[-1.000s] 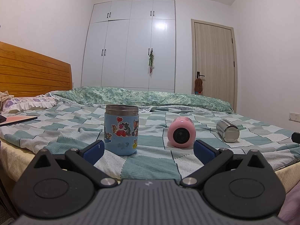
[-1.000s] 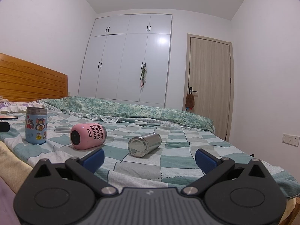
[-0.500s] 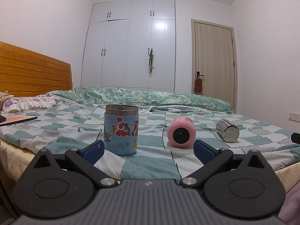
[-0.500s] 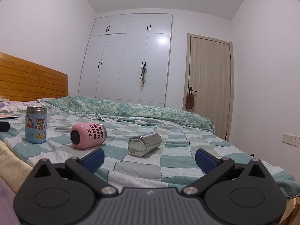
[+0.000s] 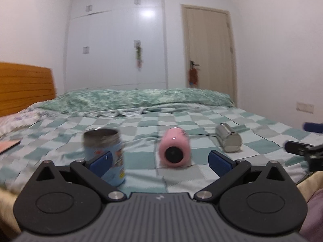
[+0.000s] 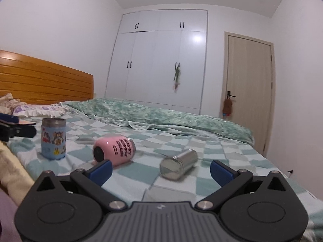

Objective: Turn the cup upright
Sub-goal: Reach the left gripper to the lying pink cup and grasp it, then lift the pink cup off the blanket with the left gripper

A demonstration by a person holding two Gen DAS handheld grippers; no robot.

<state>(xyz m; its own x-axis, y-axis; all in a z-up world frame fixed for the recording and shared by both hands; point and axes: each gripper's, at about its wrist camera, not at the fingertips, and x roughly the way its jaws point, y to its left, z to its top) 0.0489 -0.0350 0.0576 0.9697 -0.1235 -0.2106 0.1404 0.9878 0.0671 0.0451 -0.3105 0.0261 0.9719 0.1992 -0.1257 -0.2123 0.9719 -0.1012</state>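
Note:
A pink cup [image 5: 174, 148] lies on its side on the checked bedspread, its dark end facing me; it also shows in the right wrist view [image 6: 114, 151]. A steel cup [image 5: 228, 140] lies on its side to its right, and in the right wrist view [image 6: 178, 163] too. A blue sticker cup [image 5: 104, 151] stands upright at the left, also in the right wrist view [image 6: 53, 139]. My left gripper [image 5: 159, 162] is open and empty, just short of the pink cup. My right gripper [image 6: 160, 170] is open and empty, in front of the steel cup.
The bed [image 6: 212, 161] has a wooden headboard [image 6: 46, 82] at the left and a rumpled green quilt [image 5: 131, 98] at the back. A white wardrobe [image 6: 159, 60] and a door [image 6: 249, 92] stand behind. The right gripper shows at the left wrist view's right edge [image 5: 302, 151].
Both grippers have risen and moved in over the bed edge toward the cups. The left view is blurred from motion. Jaws stay open; the cups have not moved.

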